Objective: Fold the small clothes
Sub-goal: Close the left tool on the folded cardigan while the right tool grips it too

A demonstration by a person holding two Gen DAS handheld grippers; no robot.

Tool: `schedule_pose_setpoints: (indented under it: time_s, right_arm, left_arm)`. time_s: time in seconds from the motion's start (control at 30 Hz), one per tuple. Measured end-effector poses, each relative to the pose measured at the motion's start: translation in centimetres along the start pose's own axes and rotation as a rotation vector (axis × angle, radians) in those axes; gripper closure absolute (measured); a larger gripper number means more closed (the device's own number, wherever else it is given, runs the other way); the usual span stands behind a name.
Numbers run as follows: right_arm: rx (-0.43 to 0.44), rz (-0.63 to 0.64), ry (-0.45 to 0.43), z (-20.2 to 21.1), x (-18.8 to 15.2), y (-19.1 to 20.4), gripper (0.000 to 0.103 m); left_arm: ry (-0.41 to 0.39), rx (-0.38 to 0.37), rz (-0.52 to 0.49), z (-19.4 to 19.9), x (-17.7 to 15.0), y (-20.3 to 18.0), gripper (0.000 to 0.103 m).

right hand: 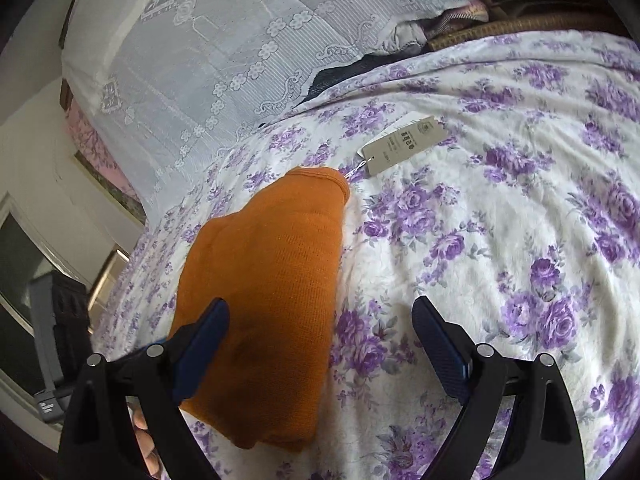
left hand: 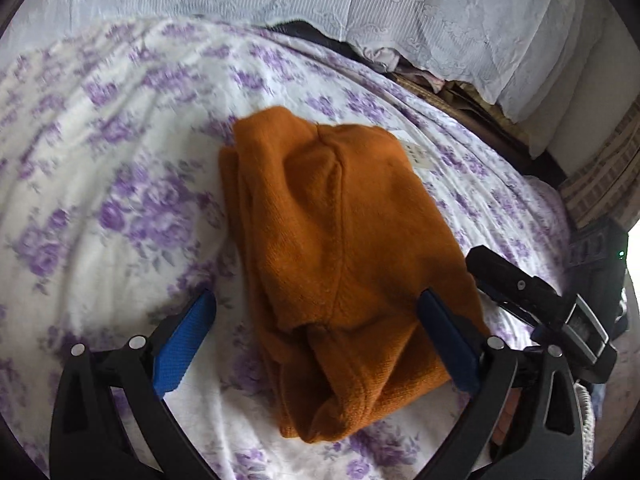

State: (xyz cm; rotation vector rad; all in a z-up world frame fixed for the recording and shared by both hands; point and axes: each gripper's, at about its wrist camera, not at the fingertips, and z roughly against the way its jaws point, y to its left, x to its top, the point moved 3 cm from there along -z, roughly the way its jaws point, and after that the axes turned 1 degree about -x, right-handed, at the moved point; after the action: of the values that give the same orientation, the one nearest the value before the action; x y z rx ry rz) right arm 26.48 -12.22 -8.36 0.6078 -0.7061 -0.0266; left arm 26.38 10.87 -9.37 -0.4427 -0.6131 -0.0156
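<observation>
An orange knit garment (left hand: 336,264) lies folded into a compact bundle on the purple-flowered bedsheet (left hand: 100,168). My left gripper (left hand: 316,304) is open, its blue fingers (left hand: 184,340) straddling the near end of the bundle without pinching it. In the right wrist view the same garment (right hand: 268,300) lies at the left, with a paper hang tag (right hand: 404,144) on a string at its far corner. My right gripper (right hand: 320,316) is open; its left finger (right hand: 204,344) rests over the garment's edge and the right finger hangs over bare sheet.
White lace-covered bedding (left hand: 360,8) is piled along the far side of the bed, with woven mats (left hand: 460,92) under it. The right gripper's black body (left hand: 540,304) shows at the right in the left wrist view. A dark crate (right hand: 68,320) stands off the bed's left edge.
</observation>
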Motion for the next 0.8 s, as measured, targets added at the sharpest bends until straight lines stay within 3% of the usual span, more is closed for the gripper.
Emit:
schedule_pose_setpoints:
  time_s: [0.2, 0.5, 0.8]
  right_arm:
    - [0.028, -0.014, 0.018, -0.3, 0.1, 0.0, 0.01]
    - [0.09, -0.075, 0.088, -2.5, 1.1, 0.0, 0.011]
    - [0.132, -0.052, 0.173, -6.2, 2.8, 1.1, 0.022]
  left_arm:
    - [0.056, -0.039, 0.026, -1.3, 0.3, 0.4, 0.004]
    - [0.075, -0.057, -0.007, -2.2, 0.6, -0.2, 0.004]
    - [0.053, -0.025, -0.058, -2.5, 0.7, -1.0, 0.004]
